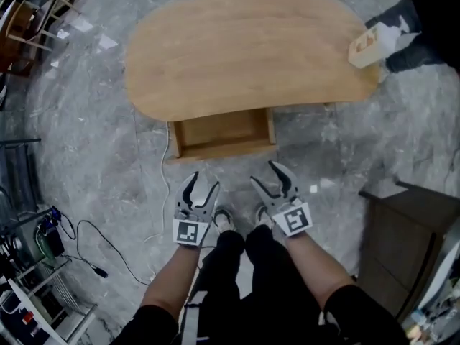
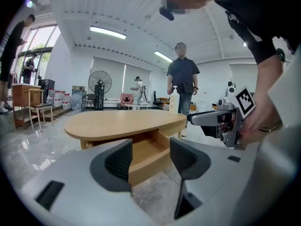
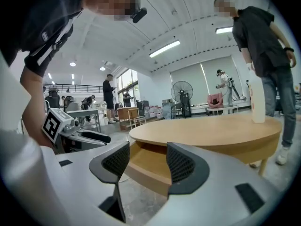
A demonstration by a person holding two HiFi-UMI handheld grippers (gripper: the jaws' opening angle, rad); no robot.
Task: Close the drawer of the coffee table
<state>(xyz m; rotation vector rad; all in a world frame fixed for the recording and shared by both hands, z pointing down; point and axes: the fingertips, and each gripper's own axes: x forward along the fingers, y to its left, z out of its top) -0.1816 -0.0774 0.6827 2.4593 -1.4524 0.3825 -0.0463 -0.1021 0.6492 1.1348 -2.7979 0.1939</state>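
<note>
**Inspector:** State of the drawer (image 1: 221, 129)?

**Assistant:** Pulled out from the near side of the low oval wooden counter (image 1: 244, 49). Its front panel stands well clear of the counter's edge and the wooden bottom is exposed.

**Inspector:** Left claw (image 1: 203, 184)?

**Assistant:** Jaws apart, nothing gripped. It is held in the air near the drawer front, opposite the left half, with no contact. In the left gripper view the drawer shows in the gap between the two dark ribbed pads.

**Inspector:** Right claw (image 1: 263, 172)?

**Assistant:** Likewise spread and empty. It sits opposite the right end of the drawer front, angled inward, and is apart from the wood. In the right gripper view the drawer front shows between the pads.

**Inspector:** Spacing between the two?

**Assistant:** Side by side with a gap between them, both pointing at the drawer.

**Inspector:** Anything on the counter?

**Assistant:** A pale bottle (image 1: 363, 47) at the far right end.

**Inspector:** Surroundings?

**Assistant:** A person in dark clothing (image 1: 431, 13) stands just beyond that end. A dark cabinet (image 1: 406, 243) stands at the right of the head view. A white cable (image 1: 164, 165) trails over the grey marbled floor (image 1: 93, 157), just beside the drawer's left side.
</note>
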